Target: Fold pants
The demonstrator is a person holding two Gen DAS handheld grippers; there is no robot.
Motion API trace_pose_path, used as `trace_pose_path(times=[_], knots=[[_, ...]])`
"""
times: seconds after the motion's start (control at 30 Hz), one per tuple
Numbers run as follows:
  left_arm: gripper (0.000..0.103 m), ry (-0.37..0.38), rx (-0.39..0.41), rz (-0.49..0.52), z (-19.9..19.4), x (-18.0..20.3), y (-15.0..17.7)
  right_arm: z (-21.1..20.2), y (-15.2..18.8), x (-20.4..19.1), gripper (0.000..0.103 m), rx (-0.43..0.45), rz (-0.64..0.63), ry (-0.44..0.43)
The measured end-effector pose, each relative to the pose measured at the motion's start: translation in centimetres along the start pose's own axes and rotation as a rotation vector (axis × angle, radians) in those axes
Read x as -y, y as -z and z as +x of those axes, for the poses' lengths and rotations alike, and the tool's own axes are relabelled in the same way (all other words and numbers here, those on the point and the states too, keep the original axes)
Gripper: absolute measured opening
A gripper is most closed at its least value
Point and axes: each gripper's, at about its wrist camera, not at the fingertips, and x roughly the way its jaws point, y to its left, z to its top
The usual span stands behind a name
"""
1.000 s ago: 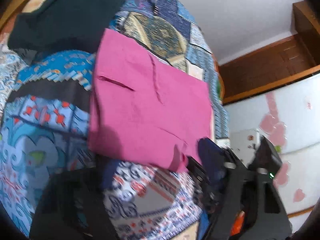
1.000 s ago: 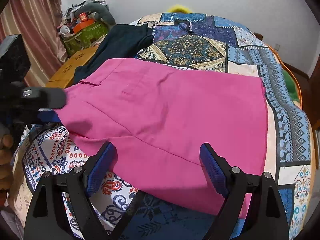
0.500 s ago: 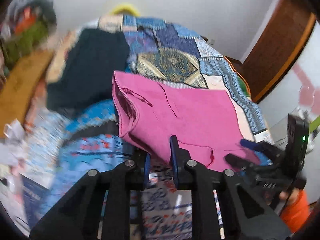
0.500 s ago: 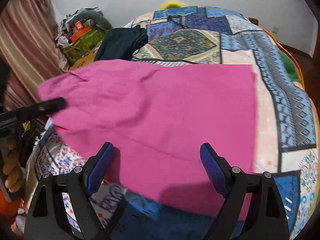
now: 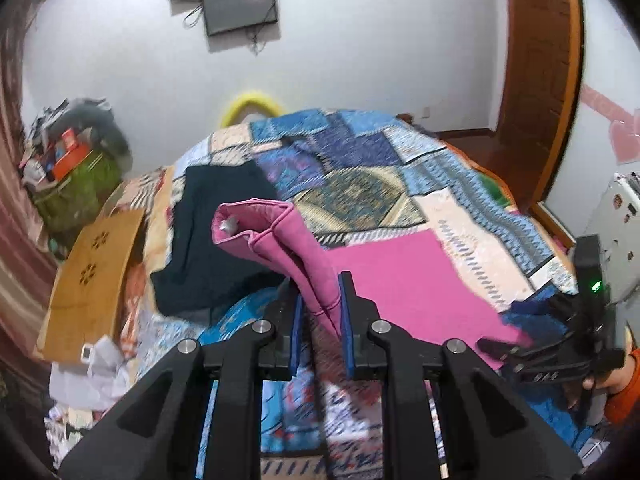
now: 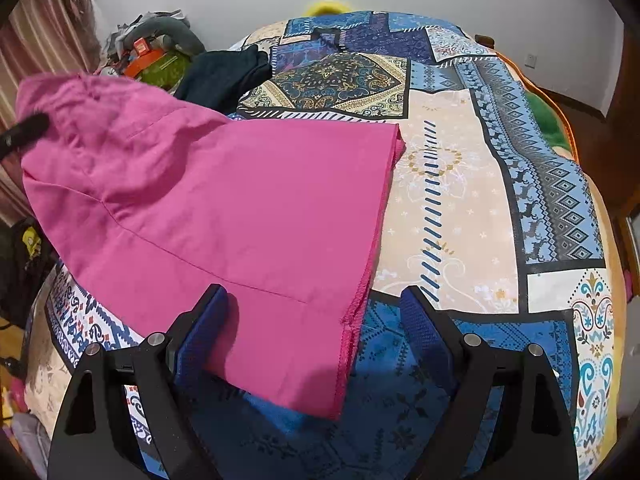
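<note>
You have bare quilt (image 6: 460,208) right of the pink pants (image 6: 248,208); at their left a dark garment (image 5: 212,236) and wooden board (image 5: 92,276) crowd the bed's edge.

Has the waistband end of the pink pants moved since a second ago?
Yes. In the right wrist view, the pink pants' waistband end has risen off the patchwork quilt, pinched in the left tongs; the leg end still lies flat.

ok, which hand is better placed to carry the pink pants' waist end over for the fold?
Left. Its tool already pinches the pink pants at the lifted end; the right tool is open at the hem.
</note>
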Motion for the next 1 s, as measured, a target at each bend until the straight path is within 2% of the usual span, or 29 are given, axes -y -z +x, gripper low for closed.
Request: trace_pose_path(times=[0.2,0.4,0.5,0.83,0.93,1.0], knots=[[0.015,0.143,-0.008,0.028,1.1,2.9,-2.9,0.1,0.1,0.2,0.086,0.0,0.01,-0.008],[0.014,0.312,-0.098,0.006,3.6,5.1,-4.6,0.2,0.2,0.5,0.086,0.003,0.03,-0.02],[0.014,0.367,-0.144,-0.004,4.8,6.1,-4.7,0.2,0.2,0.5,0.086,0.004,0.03,-0.02],[0.015,0.439,-0.281,0.054,7.7,9.6,-2.9,0.1,0.3,0.7,0.086,0.004,0.038,-0.025],[0.018,0.465,-0.331,0.067,8.0,10.0,-2.3,0.1,0.2,0.7,0.086,0.004,0.038,-0.025],[0.027,0.458,-0.336,0.092,7.9,10.2,-2.0,0.1,0.2,0.7,0.086,0.004,0.037,-0.025]])
